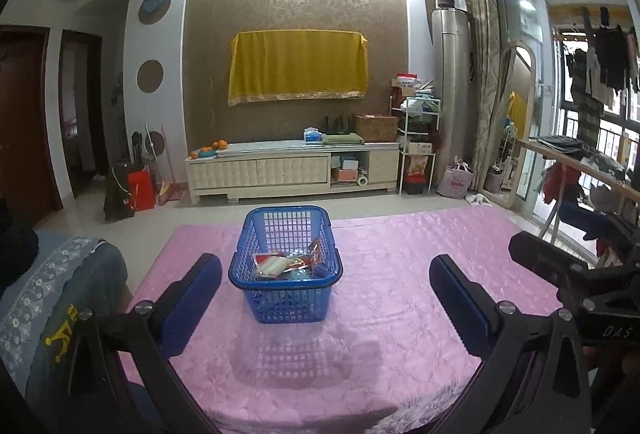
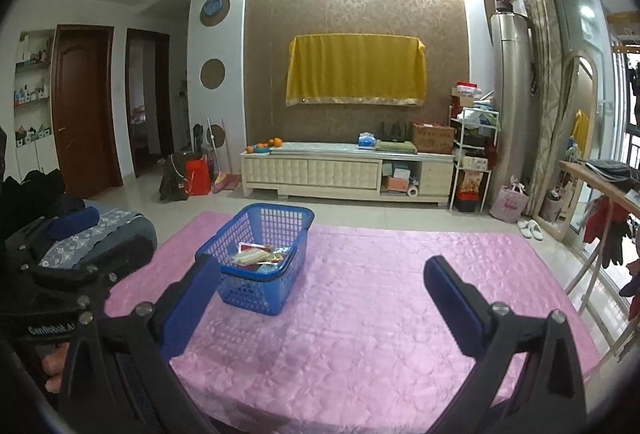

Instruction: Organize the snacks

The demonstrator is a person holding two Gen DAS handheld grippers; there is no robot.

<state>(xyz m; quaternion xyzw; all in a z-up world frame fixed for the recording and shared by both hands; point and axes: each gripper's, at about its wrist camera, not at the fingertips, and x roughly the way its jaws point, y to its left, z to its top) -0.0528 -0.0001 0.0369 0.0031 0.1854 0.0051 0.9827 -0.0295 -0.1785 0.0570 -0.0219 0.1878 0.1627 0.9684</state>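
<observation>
Your left claw [image 1: 326, 290] is spread wide, holding nothing, over the pink desk [image 1: 400, 274]; the blue basket [image 1: 285, 266] with snacks [image 1: 286, 262] sits just ahead between its fingers. Your right claw [image 2: 322, 292] is also wide, empty, with the basket [image 2: 256, 258] ahead-left.

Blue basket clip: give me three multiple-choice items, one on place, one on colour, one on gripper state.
1. Where are the snack packets?
A. inside the blue basket
B. scattered on the cloth
C. on the TV cabinet

2. What colour is the table cloth?
A. green
B. pink
C. white

3. How are the left gripper and right gripper?
A. both shut
B. one holding a packet
C. both open, empty

Key: 1 A, packets show through the basket's mesh; 2 B, pink cloth surrounds the basket; 3 C, wide gaps, nothing between the fingers.
</observation>
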